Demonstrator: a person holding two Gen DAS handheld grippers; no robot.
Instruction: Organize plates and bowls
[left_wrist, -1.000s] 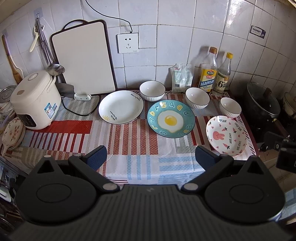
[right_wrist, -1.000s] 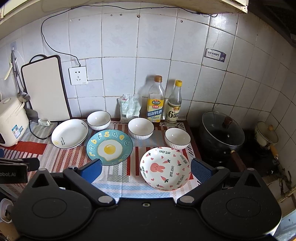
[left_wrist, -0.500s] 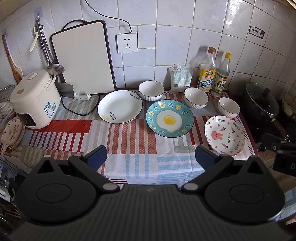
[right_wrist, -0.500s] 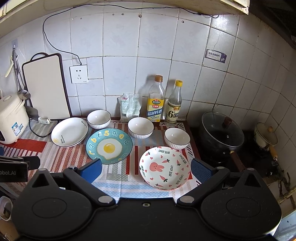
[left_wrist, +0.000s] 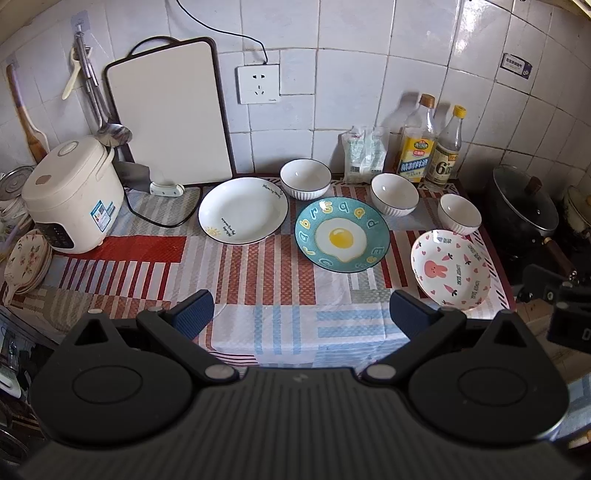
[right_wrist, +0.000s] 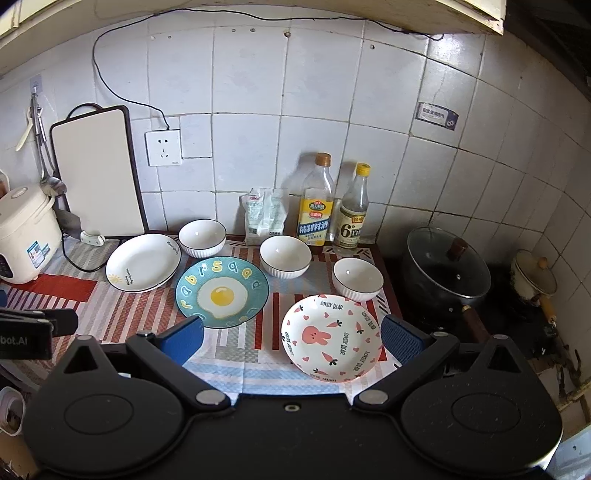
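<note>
Both grippers are being held above the near edge of the counter with nothing between the fingers: the left gripper (left_wrist: 301, 308) is being kept spread wide and empty, and the right gripper (right_wrist: 291, 338) likewise released. Nothing is judged sorted yet; the step in hand is taken to be the approach to a first plate. The rabbit plate (right_wrist: 330, 338) is lying directly ahead of the right gripper, between its fingers in view, so it is probably best taken first: the rim should be pinched at its near edge, squarely, and lifted level so the glazed surface is not slipping. The egg plate (left_wrist: 341, 234) is sitting ahead of the left gripper, slightly right of its midline; the white plate (left_wrist: 243, 210) is ahead and to the left. Count: three plates, three bowls. The bowls are being noted beyond the plates, toward the wall: one (left_wrist: 305, 178) behind the white plate, one (left_wrist: 394, 194) behind the egg plate, one (right_wrist: 357, 277) just beyond the rabbit plate. Stacking like on like is being advised, with bowls nested upright
</note>
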